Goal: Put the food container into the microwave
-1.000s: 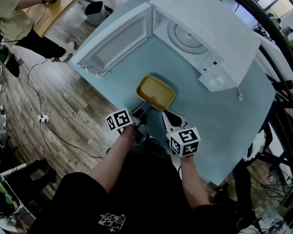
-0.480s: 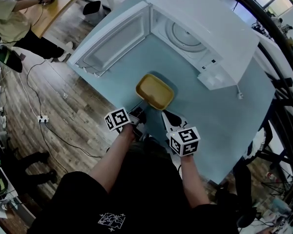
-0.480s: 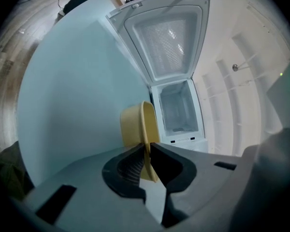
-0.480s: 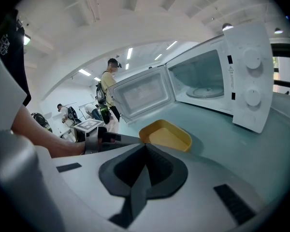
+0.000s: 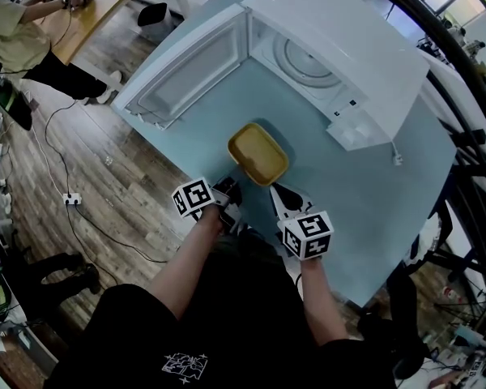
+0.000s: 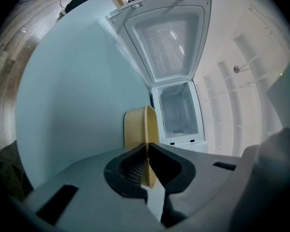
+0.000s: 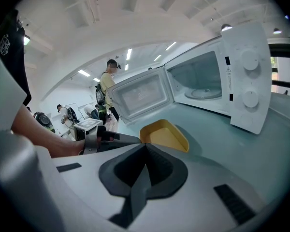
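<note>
The left tool (image 5: 230,190) is clamped on the near rim of the yellow container (image 5: 259,152), which is over the blue surface (image 5: 364,197) on the near side of the open microwave (image 5: 348,55), its door (image 5: 190,71) swung left, while the right tool (image 5: 283,198), jaws together and empty, is just beside the container's near right edge.

Left claw (image 6: 148,148) pinching container (image 6: 137,127) rim; right claw (image 7: 145,147) closed, empty

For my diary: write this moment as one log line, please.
left gripper: shut on yellow container | right gripper: shut, empty | microwave: door open
</note>
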